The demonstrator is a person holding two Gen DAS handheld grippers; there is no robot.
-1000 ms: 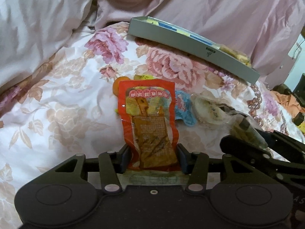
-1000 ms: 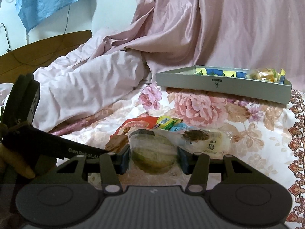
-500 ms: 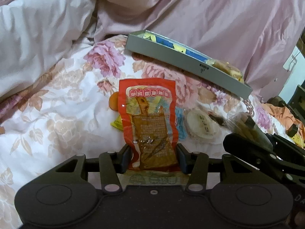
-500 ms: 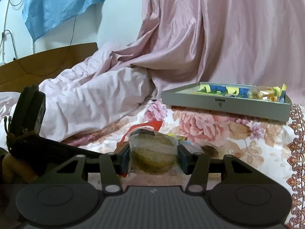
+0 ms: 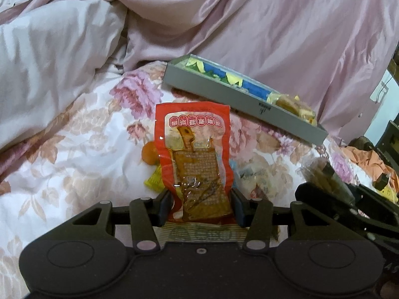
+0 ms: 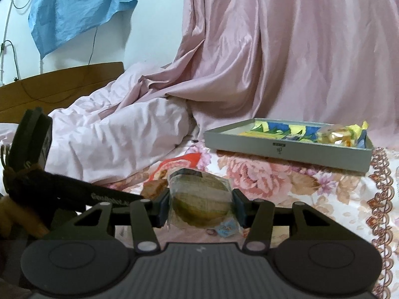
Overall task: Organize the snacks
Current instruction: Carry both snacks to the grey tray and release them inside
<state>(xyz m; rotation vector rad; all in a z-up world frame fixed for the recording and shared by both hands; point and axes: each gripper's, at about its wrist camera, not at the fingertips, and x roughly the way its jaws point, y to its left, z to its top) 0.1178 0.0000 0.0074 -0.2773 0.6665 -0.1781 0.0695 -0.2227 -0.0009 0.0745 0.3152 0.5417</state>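
Note:
My left gripper [image 5: 201,205] is shut on the lower end of a red snack packet [image 5: 193,154], which stands upright above the floral bedspread [image 5: 74,154]. My right gripper [image 6: 201,205] is shut on a clear-wrapped round pastry [image 6: 199,196], lifted off the bed. The grey tray [image 5: 239,97] lies beyond on the bed and holds yellow and blue wrappers and a wrapped pastry; in the right wrist view the grey tray [image 6: 286,149] sits to the upper right. Loose snacks remain on the bed under the packet: an orange round one [image 5: 148,153], a yellow one [image 5: 153,179] and a pastry in clear wrap [image 5: 251,174].
A bunched pink duvet [image 5: 49,74] lies to the left and a pink curtain [image 6: 274,49] hangs behind the tray. A wooden headboard [image 6: 62,84] stands at the far left. The other gripper's black body [image 5: 349,204] shows at the right of the left wrist view.
Both grippers have risen with their snacks; the red packet and the pastry now hang higher above the bed, and the tray sits lower in each view.

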